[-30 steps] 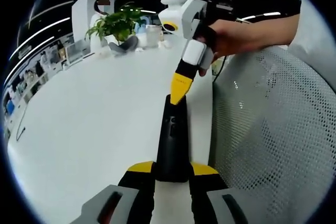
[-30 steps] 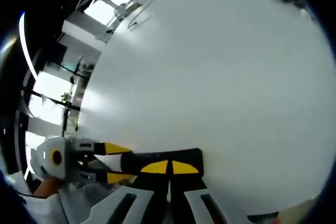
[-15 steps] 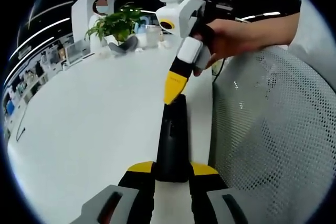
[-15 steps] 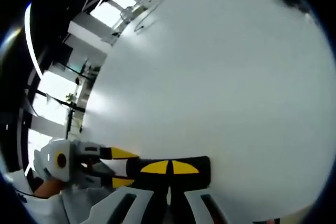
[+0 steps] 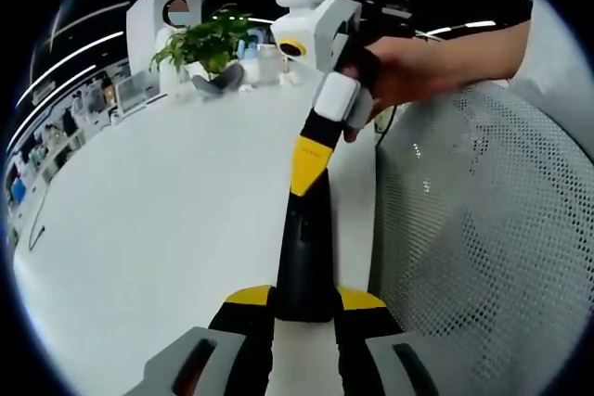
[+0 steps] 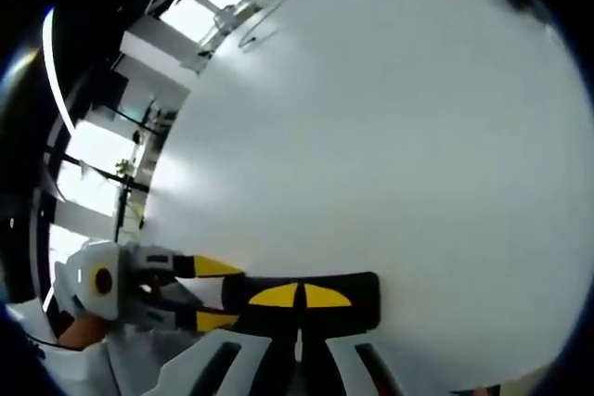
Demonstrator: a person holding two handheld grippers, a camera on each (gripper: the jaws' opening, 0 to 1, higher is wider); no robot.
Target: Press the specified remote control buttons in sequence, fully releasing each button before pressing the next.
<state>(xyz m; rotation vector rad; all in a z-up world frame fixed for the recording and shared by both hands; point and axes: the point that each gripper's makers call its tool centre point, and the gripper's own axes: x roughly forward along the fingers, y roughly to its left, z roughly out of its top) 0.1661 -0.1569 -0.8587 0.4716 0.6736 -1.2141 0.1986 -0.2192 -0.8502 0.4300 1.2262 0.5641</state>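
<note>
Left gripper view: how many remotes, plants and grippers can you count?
Black remote control: 1
Potted plant: 1
Grippers: 2, the left gripper clamping the remote and the right gripper with its yellow tip over the far end
Total: 4

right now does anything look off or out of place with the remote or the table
Nothing stands out. The black remote is held lengthwise between the left gripper's jaws over the white table, intact. The right gripper, jaws shut, points its yellow tips at the remote's far end. No spill or damage shows.
</note>
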